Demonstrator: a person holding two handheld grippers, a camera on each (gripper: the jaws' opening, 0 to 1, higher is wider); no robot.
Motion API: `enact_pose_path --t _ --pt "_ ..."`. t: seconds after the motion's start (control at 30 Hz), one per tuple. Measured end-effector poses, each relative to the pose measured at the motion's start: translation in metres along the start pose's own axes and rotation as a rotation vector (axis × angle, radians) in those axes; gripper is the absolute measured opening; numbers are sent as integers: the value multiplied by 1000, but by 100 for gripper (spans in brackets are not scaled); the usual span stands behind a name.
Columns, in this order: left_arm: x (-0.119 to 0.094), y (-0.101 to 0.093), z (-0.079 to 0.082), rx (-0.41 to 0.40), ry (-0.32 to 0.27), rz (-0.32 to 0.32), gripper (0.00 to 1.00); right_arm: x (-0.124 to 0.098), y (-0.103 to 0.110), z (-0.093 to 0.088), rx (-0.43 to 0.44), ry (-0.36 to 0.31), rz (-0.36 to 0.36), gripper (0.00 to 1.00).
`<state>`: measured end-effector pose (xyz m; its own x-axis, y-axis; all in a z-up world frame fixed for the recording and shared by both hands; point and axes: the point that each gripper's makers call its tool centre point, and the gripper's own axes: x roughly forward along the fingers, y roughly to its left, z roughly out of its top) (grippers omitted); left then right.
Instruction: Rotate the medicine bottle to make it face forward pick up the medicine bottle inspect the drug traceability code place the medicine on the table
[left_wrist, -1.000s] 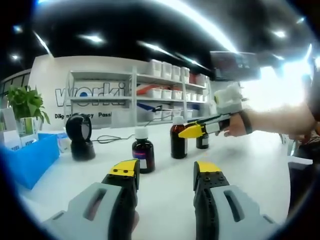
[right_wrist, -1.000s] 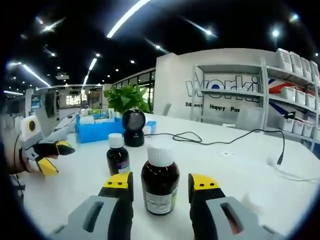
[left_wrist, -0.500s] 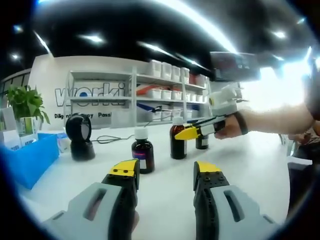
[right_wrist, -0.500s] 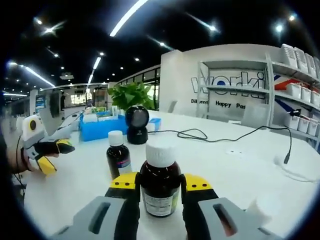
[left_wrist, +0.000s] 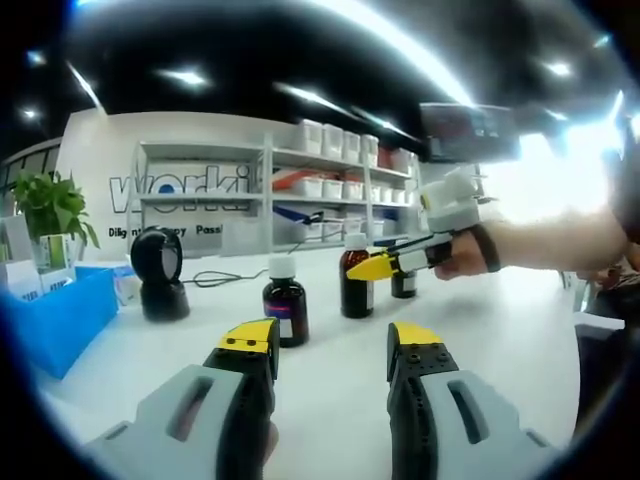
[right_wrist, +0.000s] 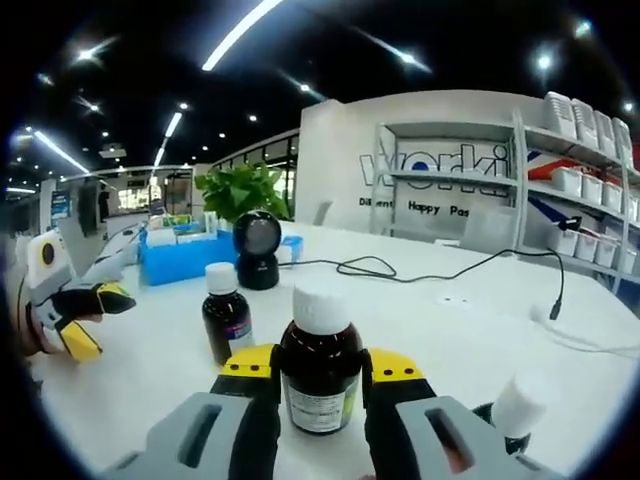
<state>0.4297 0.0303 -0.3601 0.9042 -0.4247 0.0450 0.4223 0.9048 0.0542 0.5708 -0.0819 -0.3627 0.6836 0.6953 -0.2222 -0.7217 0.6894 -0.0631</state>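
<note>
Right tool (right_wrist: 318, 368) pinches the upright medicine bottle (right_wrist: 320, 372), long axis vertical, on the surface (right_wrist: 440, 330); left tool (left_wrist: 330, 345), spread, is well apart.

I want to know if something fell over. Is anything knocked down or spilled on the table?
Nothing stands out. The three brown bottles stand upright with white caps on: one between the right gripper's jaws, a smaller one beside it, another behind. No spill shows on the table.
</note>
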Motion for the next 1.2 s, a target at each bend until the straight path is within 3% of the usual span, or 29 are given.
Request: enact_pose_path --t 0.5,1.2 --pt "0 0 0 2 0 -2 34 2 -9 1 41 -30 -145 27" --pt "0 -1 1 0 -6 -7 34 -4 -6 -1 81 7 -364 27"
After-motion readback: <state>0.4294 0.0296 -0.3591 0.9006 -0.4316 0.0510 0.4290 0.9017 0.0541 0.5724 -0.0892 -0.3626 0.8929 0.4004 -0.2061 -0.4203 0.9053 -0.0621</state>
